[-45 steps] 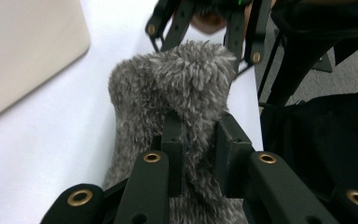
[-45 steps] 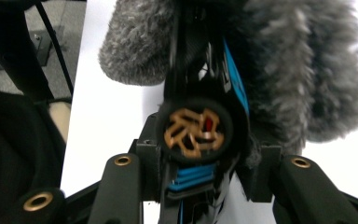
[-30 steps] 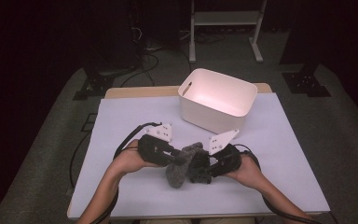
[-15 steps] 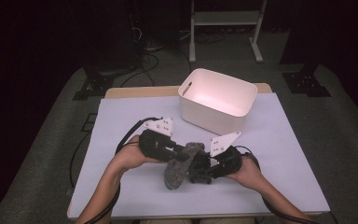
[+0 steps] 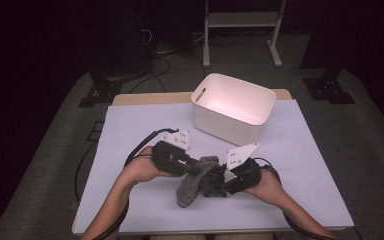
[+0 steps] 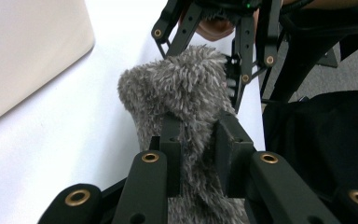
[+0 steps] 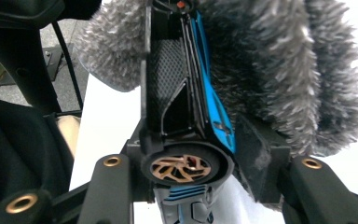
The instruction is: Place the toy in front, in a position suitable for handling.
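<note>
**Desk:** What is at the near edge of the table (image 5: pixel 130 125)?

**Photographer:** Two forearms come in from below, a gripper in each hand. The left gripper (image 5: pixel 196 170) is pinched narrow on a fuzzy grey cloth (image 5: pixel 192 187), with pile bulging out on both sides of its jaws. The cloth is lifted just clear of the tabletop between the two tools, and its loose end droops toward the person.

**Desk:** And the right gripper (image 5: pixel 220 186)?

**Photographer:** A black-and-blue toy car (image 7: pixel 186 93) sits between its jaws, bronze wheel toward the lens. The jaws have just been opening, but the pads look to be against the car on both sides.

**Desk:** How will these things handle?

**Photographer:** The cloth looks light, limp and grippy. It will likely sag wherever it is unsupported, so a pinch near an edge or opening seems best. The car looks rigid, smooth plastic that could slip or twist. Flat body sides seem safer to grip than wheels.

**Desk:** Anything unclear?

**Photographer:** The car's far end is buried in the pile. Whether the cloth is a sock, a pouch or a plain wrap cannot be told, and from above the car is hard to pick out.

**Desk:** Beyond them?

**Photographer:** A white bin (image 5: pixel 230 117) stands well apart at the table's far side, with what can be seen of its inside bare. A white stand (image 5: pixel 240 20) fades into the dark behind it.
</note>
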`<state>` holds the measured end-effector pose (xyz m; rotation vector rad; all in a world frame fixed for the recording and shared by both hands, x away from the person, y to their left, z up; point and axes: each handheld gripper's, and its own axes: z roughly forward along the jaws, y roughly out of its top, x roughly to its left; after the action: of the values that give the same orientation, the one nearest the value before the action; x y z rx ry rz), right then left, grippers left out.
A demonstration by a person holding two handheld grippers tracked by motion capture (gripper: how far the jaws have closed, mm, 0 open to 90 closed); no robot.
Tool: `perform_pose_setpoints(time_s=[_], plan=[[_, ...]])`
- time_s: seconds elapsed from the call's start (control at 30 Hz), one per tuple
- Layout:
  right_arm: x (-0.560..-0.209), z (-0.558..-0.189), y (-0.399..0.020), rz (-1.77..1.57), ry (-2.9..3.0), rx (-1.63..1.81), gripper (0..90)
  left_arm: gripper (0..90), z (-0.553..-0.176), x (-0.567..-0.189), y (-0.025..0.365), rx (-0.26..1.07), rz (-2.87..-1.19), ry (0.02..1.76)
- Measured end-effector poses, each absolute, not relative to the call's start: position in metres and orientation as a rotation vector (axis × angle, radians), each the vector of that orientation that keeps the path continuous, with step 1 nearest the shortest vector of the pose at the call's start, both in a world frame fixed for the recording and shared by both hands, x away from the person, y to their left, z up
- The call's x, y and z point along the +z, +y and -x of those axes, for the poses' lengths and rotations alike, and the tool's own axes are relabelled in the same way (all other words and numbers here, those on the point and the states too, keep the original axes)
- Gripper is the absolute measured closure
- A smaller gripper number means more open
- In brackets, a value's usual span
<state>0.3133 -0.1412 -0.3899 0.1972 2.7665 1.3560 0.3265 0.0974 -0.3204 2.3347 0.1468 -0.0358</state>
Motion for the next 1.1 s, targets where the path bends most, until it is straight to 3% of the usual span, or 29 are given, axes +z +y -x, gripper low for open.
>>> perform_pose_setpoints(time_s=[0.43, 0.9, 1.1], plan=[[-0.393, -0.312, -0.146, -0.2, 2.729, 1.388, 55.9, 75.2, -0.327, -0.318, 0.101, -0.064, -2.297, 0.146], [-0.394, -0.311, -0.131, -0.171, 2.719, 1.386, 56.1, 74.6, -0.321, -0.299, 0.063, -0.069, -2.378, 0.024], [-0.394, -0.312, -0.136, -0.193, 2.718, 1.395, 56.1, 74.4, -0.323, -0.297, 0.071, -0.047, -2.368, 0.039]])
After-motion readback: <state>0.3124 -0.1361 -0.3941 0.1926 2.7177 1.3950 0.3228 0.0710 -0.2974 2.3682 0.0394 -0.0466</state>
